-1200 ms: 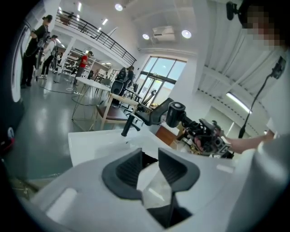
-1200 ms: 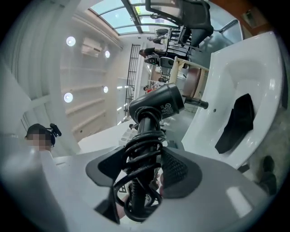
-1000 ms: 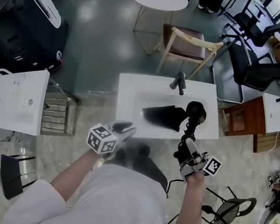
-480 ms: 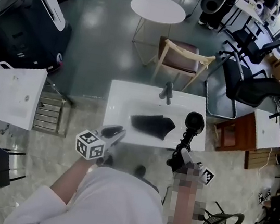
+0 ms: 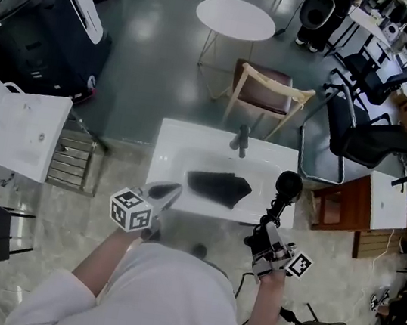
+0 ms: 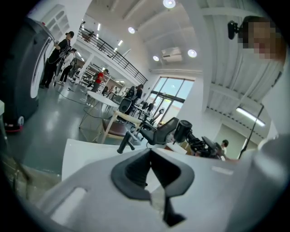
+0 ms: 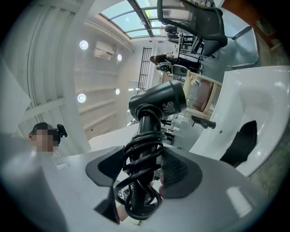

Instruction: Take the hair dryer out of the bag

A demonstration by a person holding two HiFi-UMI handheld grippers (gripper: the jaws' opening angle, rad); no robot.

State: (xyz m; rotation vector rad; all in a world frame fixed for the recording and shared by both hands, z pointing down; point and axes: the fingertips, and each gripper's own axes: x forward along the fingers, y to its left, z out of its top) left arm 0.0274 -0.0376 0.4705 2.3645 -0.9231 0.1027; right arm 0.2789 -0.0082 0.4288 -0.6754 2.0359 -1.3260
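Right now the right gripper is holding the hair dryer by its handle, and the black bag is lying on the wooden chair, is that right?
Not quite. The right gripper is holding the hair dryer by its handle, but the black bag is lying in the white sink, as the head view shows.

No legible writing in any view.

The hair dryer (image 7: pixel 158 102) has a round label (image 7: pixel 169 108) of pale print on its dark barrel, too small to read. The left cube (image 5: pixel 131 210) on the left tool (image 5: pixel 165 190) and the right cube (image 5: pixel 299 265) on the right tool (image 5: pixel 261 236) show black-and-white square marker patterns, which hold no letters or numbers.
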